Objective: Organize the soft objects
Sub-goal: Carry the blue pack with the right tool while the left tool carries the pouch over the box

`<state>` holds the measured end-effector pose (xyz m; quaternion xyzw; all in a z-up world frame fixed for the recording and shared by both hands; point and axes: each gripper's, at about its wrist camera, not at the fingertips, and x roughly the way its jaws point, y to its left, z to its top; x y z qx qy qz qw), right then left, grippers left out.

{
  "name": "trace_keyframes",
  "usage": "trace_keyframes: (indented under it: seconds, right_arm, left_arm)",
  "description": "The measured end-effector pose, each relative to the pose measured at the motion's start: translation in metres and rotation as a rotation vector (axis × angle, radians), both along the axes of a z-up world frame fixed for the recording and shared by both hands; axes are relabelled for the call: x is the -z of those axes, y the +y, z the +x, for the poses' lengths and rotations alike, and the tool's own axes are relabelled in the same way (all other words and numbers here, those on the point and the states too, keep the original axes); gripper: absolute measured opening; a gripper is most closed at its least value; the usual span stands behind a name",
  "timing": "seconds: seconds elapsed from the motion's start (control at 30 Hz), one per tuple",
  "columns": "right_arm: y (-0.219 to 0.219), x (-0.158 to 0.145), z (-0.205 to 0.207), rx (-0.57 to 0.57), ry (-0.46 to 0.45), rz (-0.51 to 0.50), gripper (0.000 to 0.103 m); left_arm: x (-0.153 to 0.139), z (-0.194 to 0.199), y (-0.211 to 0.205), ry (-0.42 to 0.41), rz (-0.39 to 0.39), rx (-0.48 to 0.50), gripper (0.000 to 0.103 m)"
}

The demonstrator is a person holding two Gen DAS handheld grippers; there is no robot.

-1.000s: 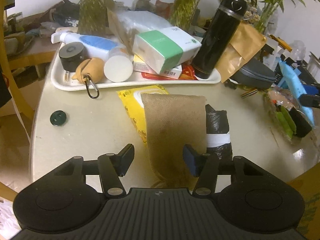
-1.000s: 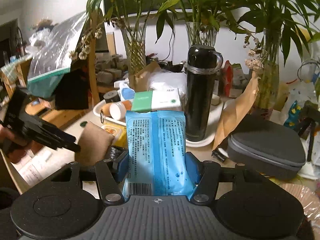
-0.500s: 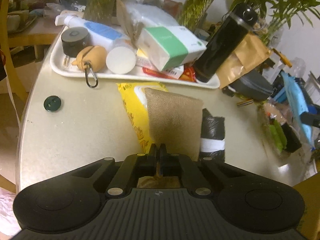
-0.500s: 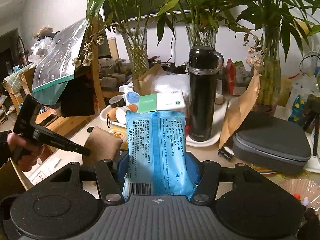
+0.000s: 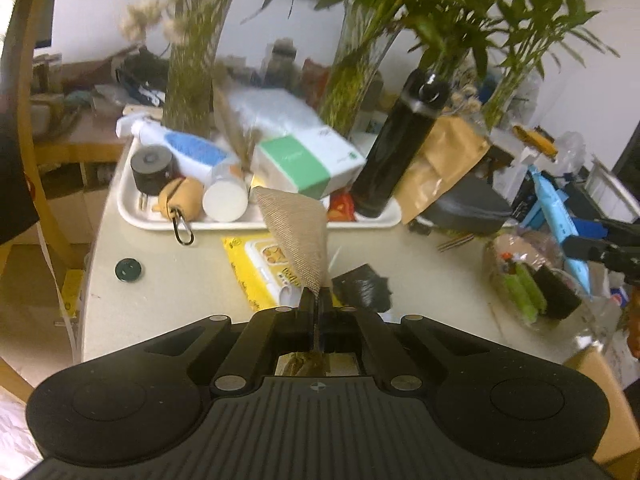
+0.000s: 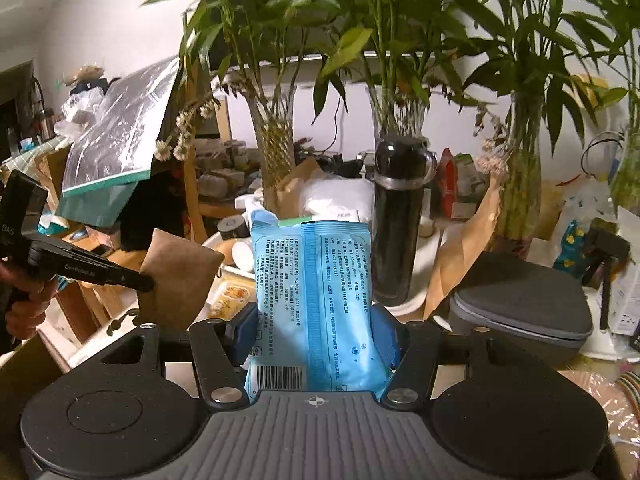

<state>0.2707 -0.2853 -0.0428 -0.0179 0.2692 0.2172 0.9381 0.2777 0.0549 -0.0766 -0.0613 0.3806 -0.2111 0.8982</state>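
Left wrist view: left tongs (image 5: pixel 316 300) clamped on 1 tan pouch (image 5: pixel 294 236), right tongs (image 6: pixel 314 330) on 1 blue pack (image 6: pixel 316 292).

Left view is motion-blurred across the plants (image 5: pixel 420 20), print on the blue pack (image 6: pixel 316 300) is too small to read, its lower end hides behind the right claw (image 6: pixel 314 334) body, brown pouch (image 5: pixel 298 236) covers part of the yellow packet (image 5: pixel 256 268).

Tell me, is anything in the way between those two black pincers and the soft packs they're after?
Nothing visible. The left gripper is already shut on the flat brown woven-textured pack, lifted above the pale round table. The right gripper already clamps the blue plastic wipes pack between its pads.
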Motion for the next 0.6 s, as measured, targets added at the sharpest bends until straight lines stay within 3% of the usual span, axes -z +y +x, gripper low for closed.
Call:
trace_keyframes:
  seconds: [0.23, 0.6]
  right_arm:
    - [0.011, -0.029, -0.037, -0.004, -0.031, -0.068, 0.062]
    - [0.027, -0.049, -0.085, -0.012, -0.06, -0.094, 0.062]
  left_arm:
    - [-0.05, -0.032, 0.003, -0.095, 0.006, -0.02, 0.001]
    - [-0.121, -0.101, -0.013, -0.197, 0.032, 0.06, 0.001]
